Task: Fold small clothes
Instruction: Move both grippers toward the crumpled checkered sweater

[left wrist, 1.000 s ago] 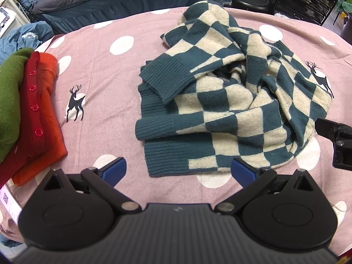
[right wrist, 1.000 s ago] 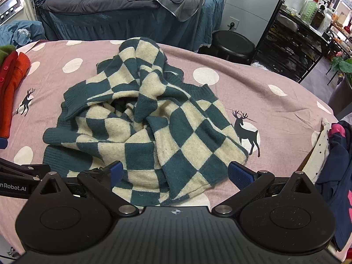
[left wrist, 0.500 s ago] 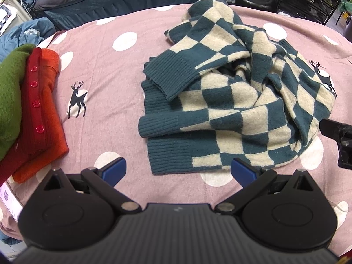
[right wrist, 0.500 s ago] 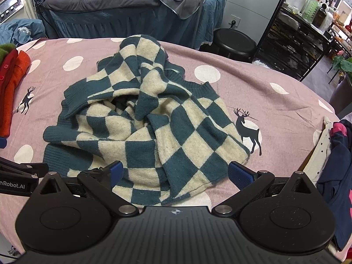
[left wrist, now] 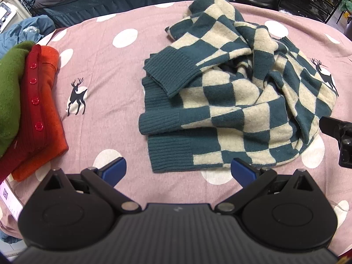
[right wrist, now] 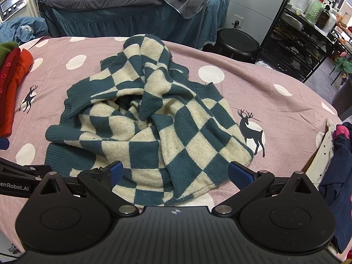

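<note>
A teal and cream checkered knit sweater (left wrist: 237, 101) lies crumpled in a heap on the pink polka-dot cloth (left wrist: 105, 70), with ribbed cuffs and hem toward the left. It also shows in the right wrist view (right wrist: 149, 123). My left gripper (left wrist: 178, 171) is open and empty, hovering just short of the sweater's near ribbed hem. My right gripper (right wrist: 173, 173) is open and empty, its fingers over the sweater's near edge. The right gripper's body shows at the right edge of the left wrist view (left wrist: 338, 136).
A folded stack of orange, red and green knitwear (left wrist: 26, 101) sits at the left. A pile of dark and white clothes (right wrist: 334, 158) lies at the right edge. A dark bed (right wrist: 123, 6), a black stool (right wrist: 237, 41) and a shelf of bottles (right wrist: 308, 15) stand beyond the table.
Both grippers have drawn back slightly from the sweater, which sits a little farther away in both views. The sweater itself has not moved.
</note>
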